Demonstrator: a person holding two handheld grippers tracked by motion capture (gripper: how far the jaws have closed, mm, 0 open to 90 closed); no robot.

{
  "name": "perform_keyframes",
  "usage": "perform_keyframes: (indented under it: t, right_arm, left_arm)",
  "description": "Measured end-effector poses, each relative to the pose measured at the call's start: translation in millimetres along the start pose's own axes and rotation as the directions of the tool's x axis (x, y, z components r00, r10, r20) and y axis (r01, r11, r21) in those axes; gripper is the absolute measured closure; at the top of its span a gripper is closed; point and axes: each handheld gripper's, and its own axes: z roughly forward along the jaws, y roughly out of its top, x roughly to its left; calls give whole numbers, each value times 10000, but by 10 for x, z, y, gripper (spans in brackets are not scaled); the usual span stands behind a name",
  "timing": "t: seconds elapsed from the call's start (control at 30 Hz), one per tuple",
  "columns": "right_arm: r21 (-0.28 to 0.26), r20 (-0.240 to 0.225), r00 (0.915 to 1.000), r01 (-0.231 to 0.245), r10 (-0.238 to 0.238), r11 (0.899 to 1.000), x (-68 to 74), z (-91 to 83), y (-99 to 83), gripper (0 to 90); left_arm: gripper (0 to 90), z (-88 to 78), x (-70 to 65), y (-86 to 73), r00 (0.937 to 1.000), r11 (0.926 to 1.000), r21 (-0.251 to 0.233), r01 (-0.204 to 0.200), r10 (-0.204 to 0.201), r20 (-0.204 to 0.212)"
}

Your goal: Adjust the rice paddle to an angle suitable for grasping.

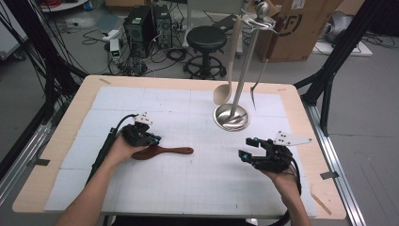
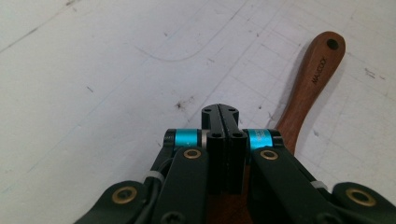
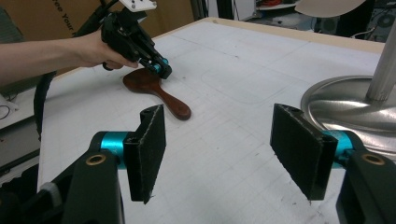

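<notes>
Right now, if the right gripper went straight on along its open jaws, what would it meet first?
Probably bare white gridded mat. The right gripper aims between the dark wooden spatula and the round steel stand base; both look off the line, though depth is hard to judge.

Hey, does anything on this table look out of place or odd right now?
Yes: the wooden spatula lies flat on the mat while the beige ladle hangs on the utensil stand. The left gripper is shut above its blade.

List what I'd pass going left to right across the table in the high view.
Left tongs → wooden spatula → beige ladle → steel stand base → right tongs.
</notes>
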Motion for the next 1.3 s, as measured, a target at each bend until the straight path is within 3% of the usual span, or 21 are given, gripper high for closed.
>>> perform_keyframes:
  t: [0.4, 0.87, 1.03, 1.3]
  right_arm:
    - [119, -33, 10000, 63, -62, 9999, 10, 29, -16, 353]
    - [242, -34, 9998, 184, -183, 9995, 44, 50, -30, 354]
    - [199, 16, 9998, 183, -183, 9996, 48, 46, -32, 354]
    - [223, 3, 9998, 174, -174, 9996, 45, 52, -35, 354]
  left_arm:
    - [896, 0, 4, -12, 9999, 9998, 174, 122, -122, 6]
    - [896, -82, 12, -32, 9989, 9990, 275, 349, -358, 300]
    - [896, -56, 36, -38, 9994, 9989, 309, 344, -346, 55]
    - [896, -58, 35, -50, 9987, 9985, 376, 400, -411, 303]
